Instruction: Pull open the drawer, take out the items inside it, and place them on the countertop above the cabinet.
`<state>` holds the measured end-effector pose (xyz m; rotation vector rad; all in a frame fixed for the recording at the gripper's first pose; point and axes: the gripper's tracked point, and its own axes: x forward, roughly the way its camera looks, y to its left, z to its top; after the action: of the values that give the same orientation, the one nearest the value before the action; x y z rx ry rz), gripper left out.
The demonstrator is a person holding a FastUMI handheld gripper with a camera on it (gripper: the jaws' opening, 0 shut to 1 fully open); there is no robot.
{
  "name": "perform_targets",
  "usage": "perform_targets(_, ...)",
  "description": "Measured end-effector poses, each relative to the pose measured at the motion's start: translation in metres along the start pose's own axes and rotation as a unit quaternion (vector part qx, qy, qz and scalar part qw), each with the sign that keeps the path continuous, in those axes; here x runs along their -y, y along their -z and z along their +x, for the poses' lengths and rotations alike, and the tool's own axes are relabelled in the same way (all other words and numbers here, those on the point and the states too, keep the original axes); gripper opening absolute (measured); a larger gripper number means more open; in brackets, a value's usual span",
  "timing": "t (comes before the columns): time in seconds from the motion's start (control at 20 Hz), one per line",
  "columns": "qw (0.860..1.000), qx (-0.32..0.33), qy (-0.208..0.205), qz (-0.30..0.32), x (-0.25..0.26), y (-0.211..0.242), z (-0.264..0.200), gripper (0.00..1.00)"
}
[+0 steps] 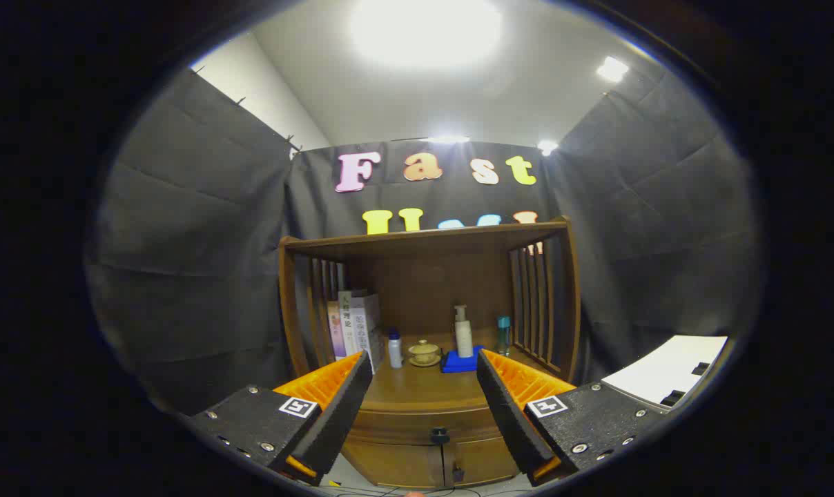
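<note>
Gripper [424, 400] of mine hangs with its two fingers spread wide and nothing between the black pads [337, 414], aimed at the wooden cabinet [427, 304] straight ahead at twelve o'clock and apart from it.

Largest in front of me is that cabinet: a brown shelf unit with slatted sides and a flat top board. Its countertop [417, 386] runs between my fingertips and beyond them. Below the countertop, at six o'clock from its middle, sits the drawer [417, 422], closed, with a small dark knob [440, 435] at its centre. Under it are two cupboard doors [444, 466].

At three o'clock from the cabinet, past my right finger, a white board [669, 369] lies flat.

On the countertop, at nine o'clock, a row of books [353, 323] stands upright against the left slats. Just right of them is a small white bottle [394, 348], then a low tan lidded pot on a saucer [424, 353]. At about one o'clock from the pot a cream pump bottle [463, 333] stands on a blue block [460, 362]. A slim teal bottle [503, 335] stands at three o'clock from it, near the right slats.
</note>
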<state>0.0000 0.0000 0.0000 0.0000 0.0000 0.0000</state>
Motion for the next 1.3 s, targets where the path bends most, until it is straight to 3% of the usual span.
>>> perform_targets(0.45, 0.999, -0.003, 0.034, -0.024, 0.035, 0.004, 0.013, 0.93)
perform_targets(1.05, 0.998, 0.0, -0.007, -0.061, 0.009, 0.005, 0.014, 0.93)
perform_targets(1.3, 0.998, -0.007, -0.029, -0.049, -0.007, 0.015, 0.015, 0.93)
